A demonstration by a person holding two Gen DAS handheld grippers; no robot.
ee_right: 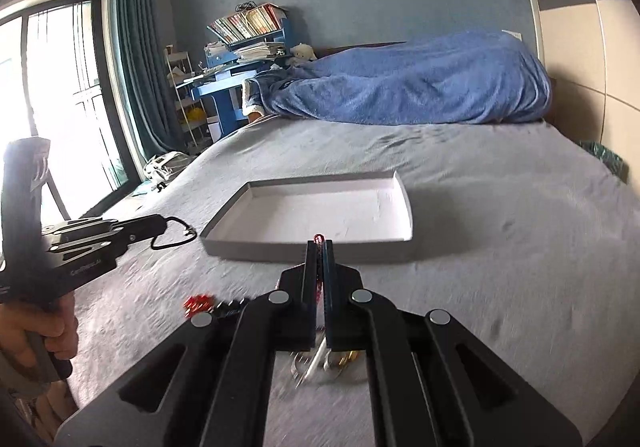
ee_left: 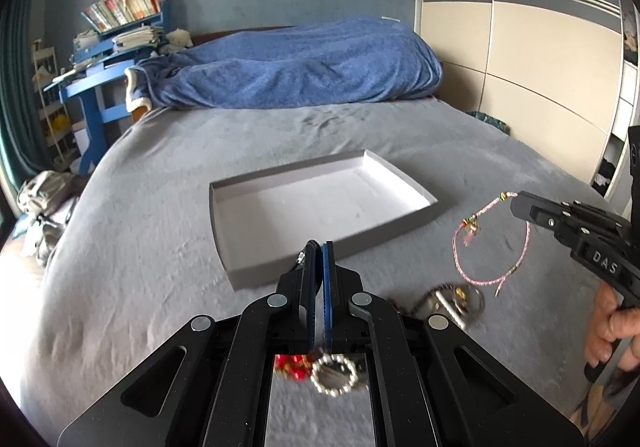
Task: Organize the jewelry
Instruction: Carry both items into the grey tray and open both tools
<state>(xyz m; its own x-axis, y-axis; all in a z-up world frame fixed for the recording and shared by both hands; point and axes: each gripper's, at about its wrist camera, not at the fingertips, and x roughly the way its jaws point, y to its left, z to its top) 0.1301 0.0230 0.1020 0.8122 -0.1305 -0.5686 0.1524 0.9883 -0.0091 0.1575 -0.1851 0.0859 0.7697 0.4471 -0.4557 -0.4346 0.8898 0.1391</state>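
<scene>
Both claws clamped, each carrying a piece off the bed toward the tray. Left claw [ee_left: 319, 247] is pinched on a black cord [ee_right: 176, 235], seen from the right wrist view as a dark loop dangling from its tip just beside the tray's near-left corner. Right claw [ee_right: 319, 245] is pinched on a pink bracelet [ee_left: 490, 247], hanging as a loop with small charms, clear of the bed [ee_left: 160, 247], right of the tray [ee_left: 248, 271]. Tray is empty, open, lying mid-bed. More jewelry on the bed close in: beaded ring [ee_left: 334, 373], red beads [ee_left: 290, 365], chain bundle [ee_left: 452, 299]. Step in hand: transport, pieces lifted but not yet over the tray. Next move likely calls for carrying both loops over the rim, lowering until they pool on the tray floor, then opening; dangling loops may snag the rim.
</scene>
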